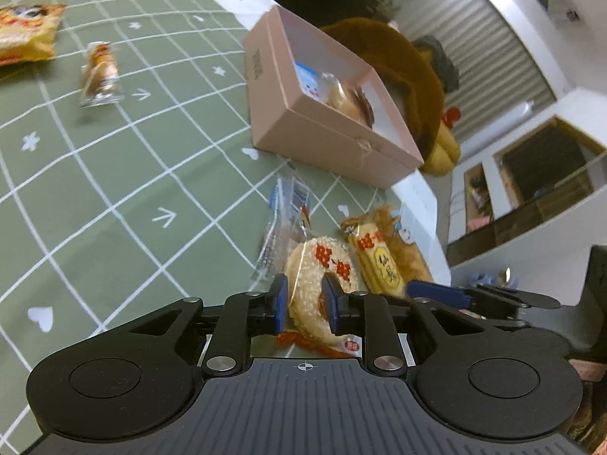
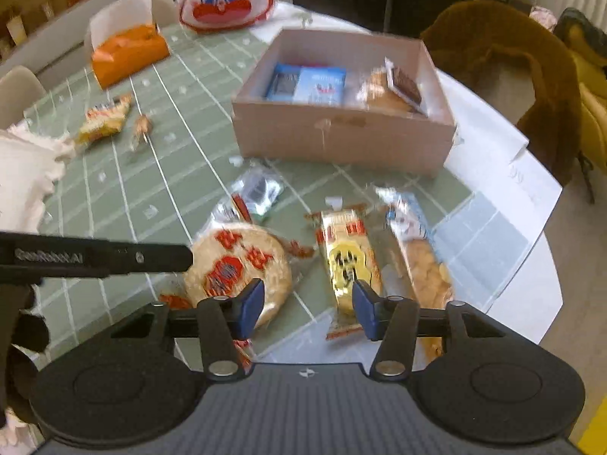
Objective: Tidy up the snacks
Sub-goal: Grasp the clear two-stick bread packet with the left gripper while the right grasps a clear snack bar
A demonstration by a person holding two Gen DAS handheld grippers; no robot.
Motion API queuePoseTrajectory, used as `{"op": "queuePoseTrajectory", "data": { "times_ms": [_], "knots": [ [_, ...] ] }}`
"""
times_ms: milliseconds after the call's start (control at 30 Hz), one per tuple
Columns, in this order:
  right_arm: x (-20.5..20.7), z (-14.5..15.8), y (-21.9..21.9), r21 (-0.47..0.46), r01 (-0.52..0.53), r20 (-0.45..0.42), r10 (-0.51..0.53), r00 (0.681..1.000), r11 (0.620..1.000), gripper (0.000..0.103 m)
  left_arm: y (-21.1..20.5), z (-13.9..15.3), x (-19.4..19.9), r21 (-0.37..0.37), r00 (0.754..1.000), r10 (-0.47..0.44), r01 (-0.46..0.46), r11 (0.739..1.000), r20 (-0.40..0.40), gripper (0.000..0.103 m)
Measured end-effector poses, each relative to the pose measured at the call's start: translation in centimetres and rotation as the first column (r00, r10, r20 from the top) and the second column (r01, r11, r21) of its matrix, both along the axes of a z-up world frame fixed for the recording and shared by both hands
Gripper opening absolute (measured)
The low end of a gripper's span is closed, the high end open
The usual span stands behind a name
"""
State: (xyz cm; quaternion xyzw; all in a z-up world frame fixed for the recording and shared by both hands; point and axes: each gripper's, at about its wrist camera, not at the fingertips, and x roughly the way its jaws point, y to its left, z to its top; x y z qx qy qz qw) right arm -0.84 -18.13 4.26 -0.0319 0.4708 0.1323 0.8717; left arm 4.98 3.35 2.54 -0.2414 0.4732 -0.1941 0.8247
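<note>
Left gripper (image 1: 305,303) fingers clamp the round rice cracker packet (image 1: 320,284), lower centre; right gripper (image 2: 308,303) fingers stand apart. The pink cardboard box (image 2: 341,140), upper centre, holds several snacks; several more remain on the green checked worktop (image 2: 170,189)

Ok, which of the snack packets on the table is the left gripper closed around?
The round rice cracker packet with red characters. The left gripper pinches its edge, while the long yellow cracker packet beside it and the others lie free.

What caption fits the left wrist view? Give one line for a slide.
Left gripper shut on a round rice cracker, pink box beyond.
</note>
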Motion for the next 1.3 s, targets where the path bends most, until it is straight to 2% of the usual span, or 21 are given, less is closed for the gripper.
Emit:
{"op": "queuePoseTrajectory", "data": {
  "times_ms": [67, 133, 167, 233, 333, 467, 667, 800, 933, 1033, 1200, 1300],
  "knots": [
    [0.0, -1.1, 0.2, -0.004, 0.0, -0.035, 0.0, 0.999, 1.0, 0.05, -0.6, 0.0, 0.1, 0.046, 1.0, -0.019, 0.019, 0.999, -0.003, 0.025],
    [-0.4, -1.5, 0.2, -0.006, -0.001, -0.024, 0.001, 1.0, 1.0, 0.05, -0.9, -0.2, 0.2, 0.065, 0.999, -0.031, 0.032, 0.997, -0.007, 0.025],
    [-0.5, -1.5, 0.2, -0.01, -0.007, -0.02, 0.007, 1.0, 1.0, 0.05, -1.0, -0.4, 0.3, 0.061, 0.999, -0.039, 0.039, 0.997, -0.011, 0.025],
    [-0.6, -1.5, 0.1, -0.007, -0.009, -0.016, 0.009, 1.0, 1.0, 0.05, -1.2, -0.7, 0.4, 0.045, 0.998, -0.066, 0.066, 0.997, -0.014, 0.032],
    [-0.6, -1.7, -0.4, 0.02, -0.003, -0.018, 0.004, 1.0, 1.0, 0.05, -1.5, -1.5, 1.0, 0.006, 0.994, -0.103, 0.103, 0.995, -0.028, 0.034],
    [-0.5, -1.9, -1.2, 0.051, 0.001, -0.021, 0.0, 1.0, 0.999, 0.05, -2.3, -1.8, 1.4, -0.028, 0.995, -0.1, 0.099, 0.995, -0.016, 0.036],
    [-0.7, -2.2, -1.9, 0.071, 0.001, -0.025, 0.0, 1.0, 0.998, 0.05, -4.6, -1.4, 1.1, -0.027, 0.988, -0.151, 0.151, 0.988, 0.007, 0.023],
    [-1.0, -2.0, -2.2, 0.078, -0.001, -0.035, 0.004, 0.999, 0.997, 0.05, -3.5, -0.6, 0.0, -0.053, 0.997, -0.075, 0.075, 0.996, 0.008, 0.023],
    [-1.2, -0.9, -1.5, 0.096, -0.033, -0.007, 0.034, 0.999, 0.995, 0.05, -0.6, 0.7, -2.3, -0.064, 0.998, 0.061, -0.06, 0.996, 0.014, 0.023],
    [-0.6, -0.2, -0.4, 0.123, -0.063, -0.01, 0.065, 0.998, 0.99, 0.052, 1.6, 1.8, -4.3, -0.019, 0.984, 0.175, -0.175, 0.984, 0.009, 0.022],
    [2.0, -0.4, 2.7, 0.168, -0.073, -0.058, 0.083, 0.995, 0.983, 0.052, 3.7, 3.5, -5.8, 0.132, 0.955, 0.297, -0.297, 0.946, 0.02, 0.023],
    [4.2, -1.0, 4.6, 0.159, -0.056, -0.08, 0.07, 0.994, 0.986, 0.052, 4.6, 3.5, -6.2, 0.142, 0.944, 0.329, -0.327, 0.934, 0.011, 0.023]
  ]
}}
